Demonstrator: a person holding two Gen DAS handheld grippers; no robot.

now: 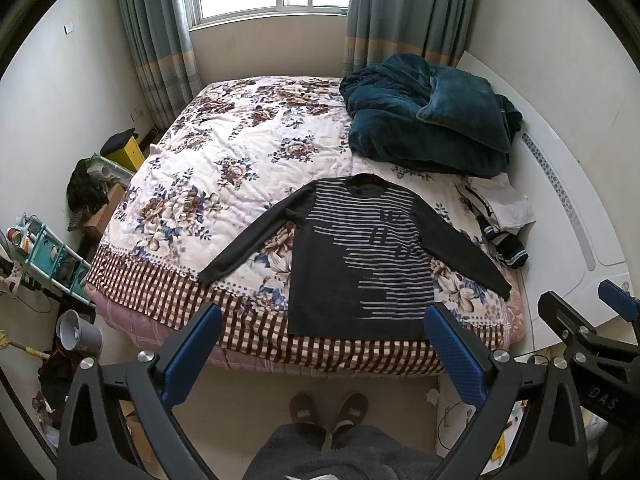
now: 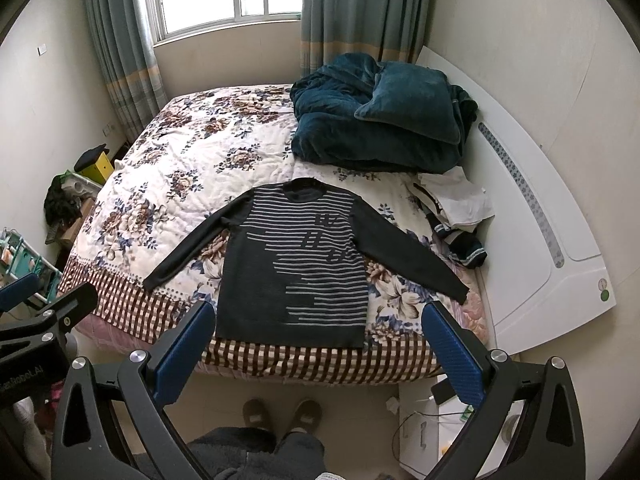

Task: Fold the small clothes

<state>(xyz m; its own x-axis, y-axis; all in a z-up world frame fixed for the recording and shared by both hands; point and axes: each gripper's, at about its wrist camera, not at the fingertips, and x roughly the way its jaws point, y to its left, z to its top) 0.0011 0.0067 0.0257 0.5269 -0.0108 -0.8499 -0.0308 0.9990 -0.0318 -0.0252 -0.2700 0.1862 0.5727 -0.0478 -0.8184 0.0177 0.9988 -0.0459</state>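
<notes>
A dark sweater with pale stripes (image 1: 360,256) lies flat, front up, at the near edge of the bed, both sleeves spread out; it also shows in the right wrist view (image 2: 300,268). My left gripper (image 1: 320,344) is open and empty, held above the floor just short of the sweater's hem. My right gripper (image 2: 320,344) is open and empty, at the same height in front of the hem. The right gripper shows at the right edge of the left wrist view (image 1: 580,312).
The bed has a floral quilt (image 1: 224,152) with a checked border. A teal blanket pile (image 1: 428,112) lies at the far right. Other clothes (image 1: 500,216) lie beside the white headboard (image 1: 568,208). Clutter and a grey bucket (image 1: 78,330) stand left. My slippered feet (image 1: 328,408) are below.
</notes>
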